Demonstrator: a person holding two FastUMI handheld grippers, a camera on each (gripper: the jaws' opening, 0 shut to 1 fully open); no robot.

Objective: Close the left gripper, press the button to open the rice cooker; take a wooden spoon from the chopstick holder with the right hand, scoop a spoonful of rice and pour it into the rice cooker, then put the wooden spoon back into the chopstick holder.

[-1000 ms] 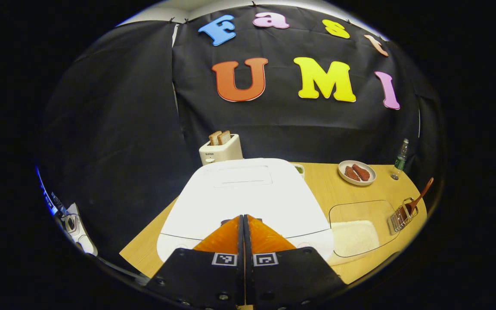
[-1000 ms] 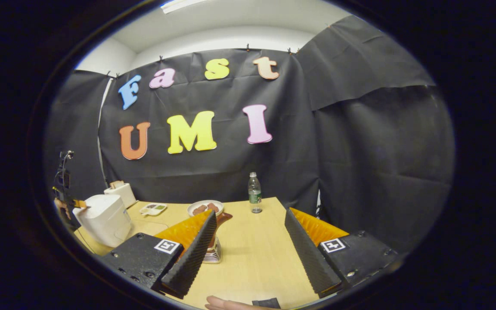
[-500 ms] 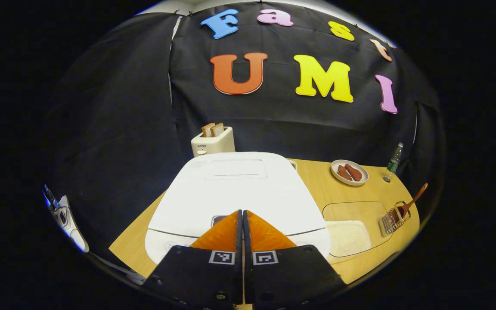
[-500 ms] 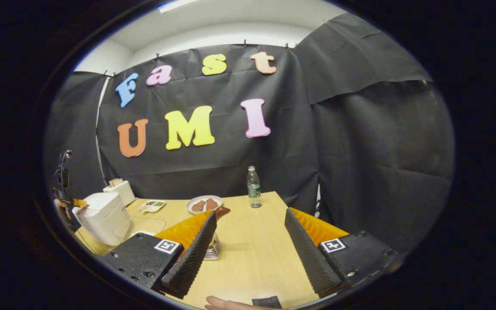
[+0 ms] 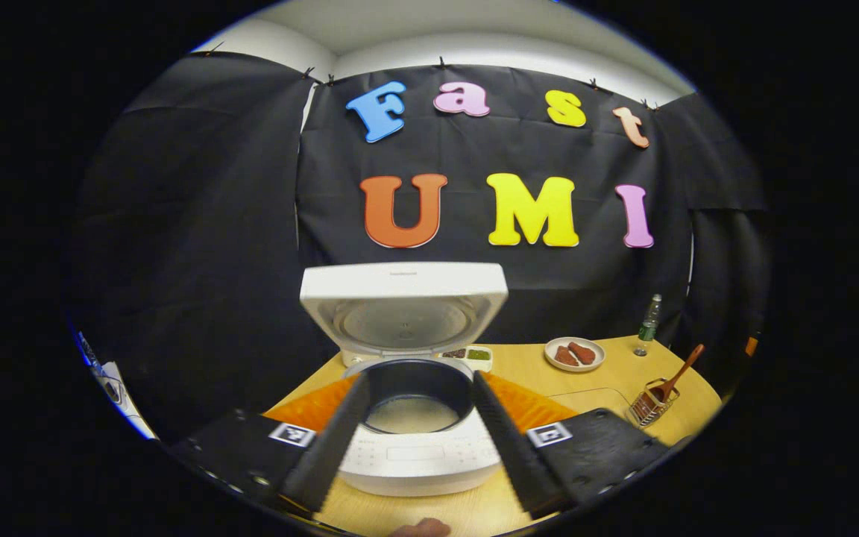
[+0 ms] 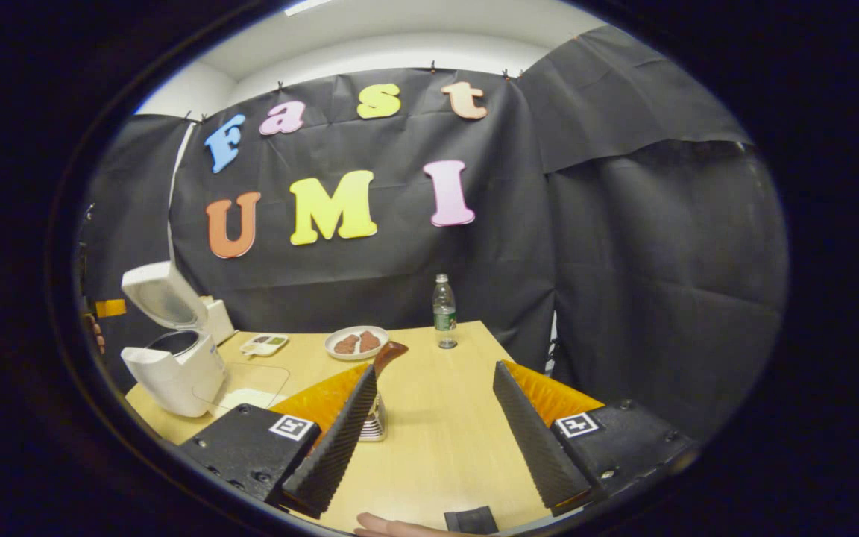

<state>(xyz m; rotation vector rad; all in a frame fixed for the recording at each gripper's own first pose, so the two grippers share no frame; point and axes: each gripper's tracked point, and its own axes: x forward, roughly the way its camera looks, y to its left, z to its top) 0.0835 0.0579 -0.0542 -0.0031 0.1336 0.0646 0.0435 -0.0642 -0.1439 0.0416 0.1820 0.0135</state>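
Popped open since a second ago: rice cooker (image 5: 414,440), lid upright, dark pot exposed for pouring. Left gripper (image 5: 414,418) pulled back from the button, jaws now spread wide, holding nothing. Right gripper (image 6: 435,418) likewise gaping and empty, aimed at the chopstick holder (image 6: 375,426) just beside its left finger, one wooden spoon (image 6: 388,352) standing in it, presumably next to be taken. On the bench (image 6: 437,447): one bottle (image 6: 443,311), one plate (image 6: 356,342).

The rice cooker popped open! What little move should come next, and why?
Probably the right gripper, which is open, should ease toward the brown wooden spoon standing in the wire chopstick holder by its left finger. The white rice cooker has its lid up, so the spoon is next.
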